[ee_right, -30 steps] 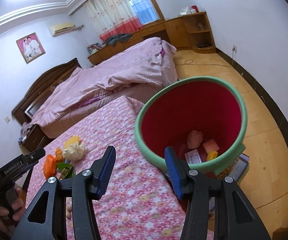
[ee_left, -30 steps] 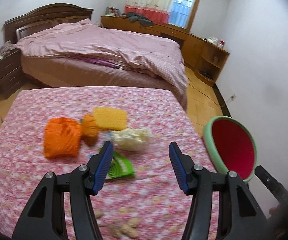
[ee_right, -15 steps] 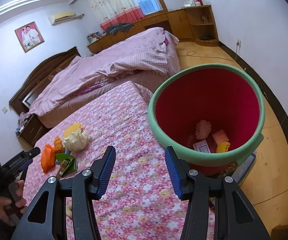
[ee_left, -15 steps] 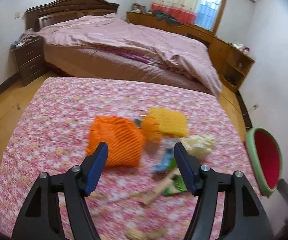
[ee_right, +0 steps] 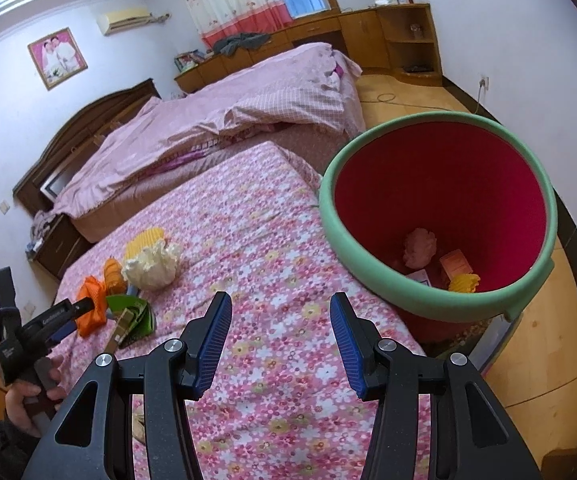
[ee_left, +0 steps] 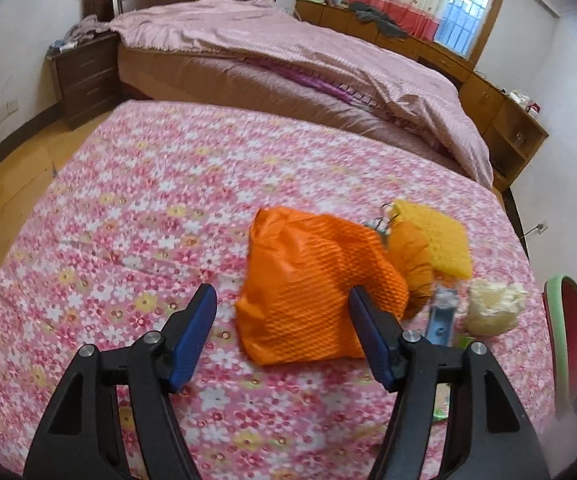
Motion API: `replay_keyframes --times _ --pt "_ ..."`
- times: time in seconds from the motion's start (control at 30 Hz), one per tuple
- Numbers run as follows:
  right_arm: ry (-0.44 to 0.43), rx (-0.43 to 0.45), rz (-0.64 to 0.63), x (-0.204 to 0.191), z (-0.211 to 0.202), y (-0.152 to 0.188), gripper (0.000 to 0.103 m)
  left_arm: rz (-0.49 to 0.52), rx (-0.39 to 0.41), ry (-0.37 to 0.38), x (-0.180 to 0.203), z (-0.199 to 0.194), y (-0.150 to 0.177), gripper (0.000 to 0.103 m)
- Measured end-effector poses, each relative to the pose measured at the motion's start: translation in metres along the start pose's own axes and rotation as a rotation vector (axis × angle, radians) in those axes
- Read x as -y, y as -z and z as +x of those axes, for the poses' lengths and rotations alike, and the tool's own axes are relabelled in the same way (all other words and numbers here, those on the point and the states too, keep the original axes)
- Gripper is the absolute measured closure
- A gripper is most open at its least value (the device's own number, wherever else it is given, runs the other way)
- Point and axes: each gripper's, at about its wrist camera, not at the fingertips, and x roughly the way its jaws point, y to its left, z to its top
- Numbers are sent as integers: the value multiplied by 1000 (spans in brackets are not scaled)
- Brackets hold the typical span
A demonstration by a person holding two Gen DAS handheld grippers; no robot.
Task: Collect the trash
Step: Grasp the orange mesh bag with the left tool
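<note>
A crumpled orange mesh bag (ee_left: 312,284) lies on the flowered table cloth (ee_left: 148,208). My left gripper (ee_left: 282,336) is open just in front of it, the right jaw beside the bag's near right edge. Behind the bag lie an orange wrapper (ee_left: 410,268), a yellow foam net (ee_left: 440,240) and a cream paper wad (ee_left: 492,308). My right gripper (ee_right: 280,340) is open and empty above the cloth, left of the red bin with a green rim (ee_right: 440,216). The bin holds several scraps. The orange bag (ee_right: 92,308) and the left gripper (ee_right: 64,316) also show in the right wrist view.
A blue piece (ee_left: 440,320) and a green packet (ee_right: 132,312) lie by the pile, with a wooden stick (ee_right: 122,330). A bed with a pink quilt (ee_left: 288,52) stands beyond the table. The bin's rim (ee_left: 556,320) is at the table's right edge.
My left gripper has swung left from the green packet and closed in on the orange mesh bag. My right gripper has moved a little and stays open beside the bin.
</note>
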Motion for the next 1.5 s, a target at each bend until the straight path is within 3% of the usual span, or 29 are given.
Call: replay_keyframes --times 0.2,0.27,0.47,0.63,0.77,0.87,1.03,1.1,1.3,1.5 --pt "5 -28 -21 -11 11 4 51 -9 -7 80 -4 3 6 35" --pt "5 -35 -32 -17 15 4 51 3 -1 90 -2 3 8 40" --pt "-1 -58 -75 -34 28 2 51 46 11 103 7 4 13 76" --pt "-39 -73 -124 -59 43 -3 51 21 29 168 1 -2 13 89" --pt "-78 -79 -170 -83 57 -10 49 -8 83 174 -7 -14 9 90" --pt "-101 -86 -198 -98 68 -13 35 -31 130 167 -14 -22 5 90" --pt "-113 -103 -236 -119 88 -17 33 -77 183 149 -29 -31 1 91" --pt "-120 -113 -250 -127 96 -18 28 -99 191 143 -36 -31 0 91" --pt "-101 -131 -302 -145 121 -18 27 -113 186 137 -43 -29 -1 91" --pt "-91 -166 -257 -139 138 -19 29 -116 181 134 -40 -25 -3 91"
